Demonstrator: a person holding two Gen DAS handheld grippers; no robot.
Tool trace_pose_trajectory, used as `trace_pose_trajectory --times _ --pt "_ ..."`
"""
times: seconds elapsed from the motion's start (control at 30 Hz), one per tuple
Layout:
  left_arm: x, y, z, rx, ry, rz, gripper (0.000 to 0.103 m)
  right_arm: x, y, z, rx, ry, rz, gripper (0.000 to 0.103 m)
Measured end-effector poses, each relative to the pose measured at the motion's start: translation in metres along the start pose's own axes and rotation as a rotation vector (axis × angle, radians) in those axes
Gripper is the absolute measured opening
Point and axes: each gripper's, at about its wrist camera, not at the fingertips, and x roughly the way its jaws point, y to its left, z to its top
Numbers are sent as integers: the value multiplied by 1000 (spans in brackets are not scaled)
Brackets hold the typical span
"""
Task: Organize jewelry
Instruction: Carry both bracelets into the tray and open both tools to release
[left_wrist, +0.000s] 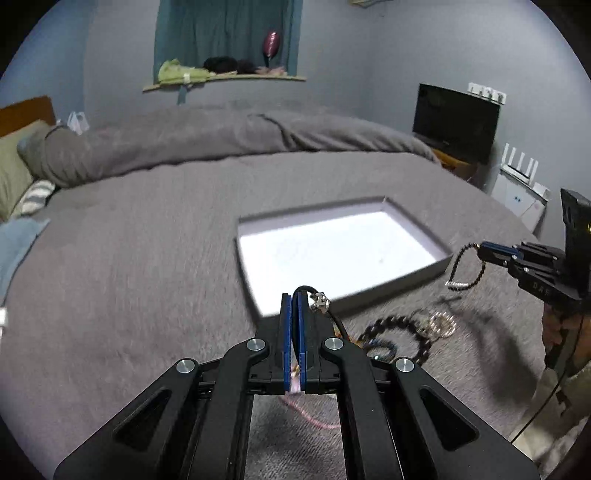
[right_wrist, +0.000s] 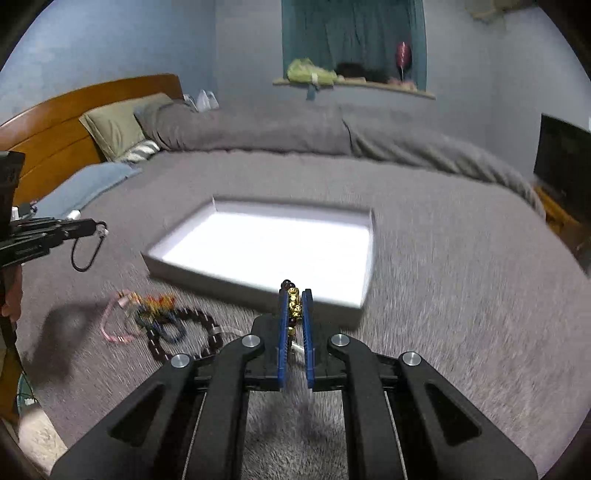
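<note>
Both grippers loaded, tray just ahead

Your left gripper (left_wrist: 295, 295) is clenched on a black cord bracelet (left_wrist: 334, 317) with a silver charm; your right gripper (right_wrist: 295, 295) grips a gold-and-dark beaded bracelet (right_wrist: 293, 306). Both hang above the grey bedspread (left_wrist: 129, 295), near the white tray (left_wrist: 417, 273), with more jewelry (right_wrist: 166, 321) heaped beside it. The dangling loops could swing and snag the tray's rim, or slip out if you jerk.
</note>
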Motion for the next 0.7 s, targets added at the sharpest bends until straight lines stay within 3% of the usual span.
trace_pose_trajectory --times 0.17,0.33,0.5,0.7 --pt "11 -9 27 59 -14 8 4 0 -6 28 21 -43 25 7" --pt "37 -2 51 36 -2 -16 4 11 -13 53 34 -70 33 7" --pt "87 13 76 -3 49 -4 4 47 -28 74 92 -33 47 7" --pt "155 29 88 -48 143 4 4 106 -46 85 135 32 1 7"
